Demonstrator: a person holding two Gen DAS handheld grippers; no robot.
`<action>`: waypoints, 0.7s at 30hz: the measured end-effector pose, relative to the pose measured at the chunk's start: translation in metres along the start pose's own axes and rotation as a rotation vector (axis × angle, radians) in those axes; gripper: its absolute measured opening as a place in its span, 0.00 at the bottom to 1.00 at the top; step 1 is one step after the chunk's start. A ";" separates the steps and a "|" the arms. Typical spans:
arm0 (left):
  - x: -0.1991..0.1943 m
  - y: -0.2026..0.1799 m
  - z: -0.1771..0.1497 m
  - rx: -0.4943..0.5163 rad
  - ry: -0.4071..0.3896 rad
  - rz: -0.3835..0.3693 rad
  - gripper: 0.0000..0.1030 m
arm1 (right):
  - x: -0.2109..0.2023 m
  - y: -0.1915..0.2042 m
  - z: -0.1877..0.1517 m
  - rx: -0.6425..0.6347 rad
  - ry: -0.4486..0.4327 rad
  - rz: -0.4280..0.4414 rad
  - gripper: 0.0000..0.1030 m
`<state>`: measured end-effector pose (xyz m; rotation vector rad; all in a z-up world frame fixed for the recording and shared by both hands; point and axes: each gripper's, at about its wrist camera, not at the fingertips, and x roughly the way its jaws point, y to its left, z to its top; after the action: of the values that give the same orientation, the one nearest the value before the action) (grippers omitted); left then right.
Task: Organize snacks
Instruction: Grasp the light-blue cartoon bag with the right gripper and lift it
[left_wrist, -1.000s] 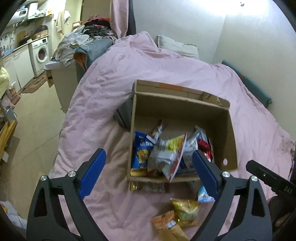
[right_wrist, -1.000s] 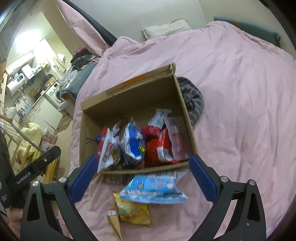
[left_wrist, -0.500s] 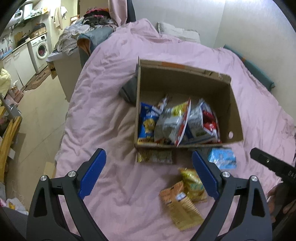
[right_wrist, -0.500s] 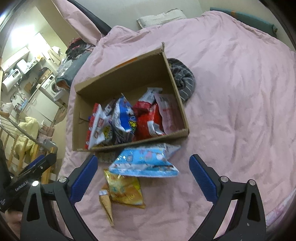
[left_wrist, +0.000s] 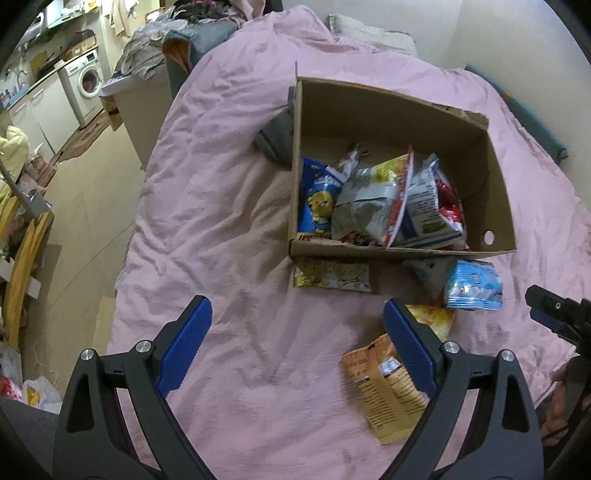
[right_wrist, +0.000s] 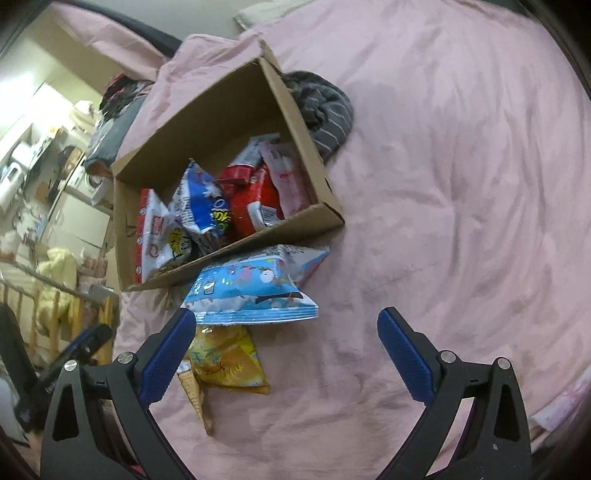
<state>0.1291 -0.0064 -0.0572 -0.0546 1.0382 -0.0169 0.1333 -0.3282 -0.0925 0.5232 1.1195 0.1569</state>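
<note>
The cardboard box sits on the pink duvet, stuffed at its near end with upright snack bags: a blue one, a silver-and-yellow one and red ones. Just outside its near wall lie a light blue packet, a yellow bag, an orange pouch and a flat yellow wrapper, with a grey striped garment bunched against the box's far side. Left gripper and right gripper both hover above the bed, jaws spread wide, nothing pinched.
</note>
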 end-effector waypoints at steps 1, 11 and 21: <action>0.002 0.002 0.000 -0.010 0.009 0.000 0.90 | 0.004 -0.001 0.001 0.012 0.010 -0.001 0.98; 0.011 0.011 0.001 -0.068 0.075 -0.041 0.90 | 0.054 0.013 0.012 0.087 0.112 0.010 0.98; 0.016 0.013 0.001 -0.084 0.095 -0.055 0.90 | 0.083 0.005 0.016 0.180 0.220 0.133 0.65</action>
<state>0.1380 0.0056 -0.0706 -0.1597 1.1319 -0.0258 0.1846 -0.2975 -0.1521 0.7549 1.3213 0.2351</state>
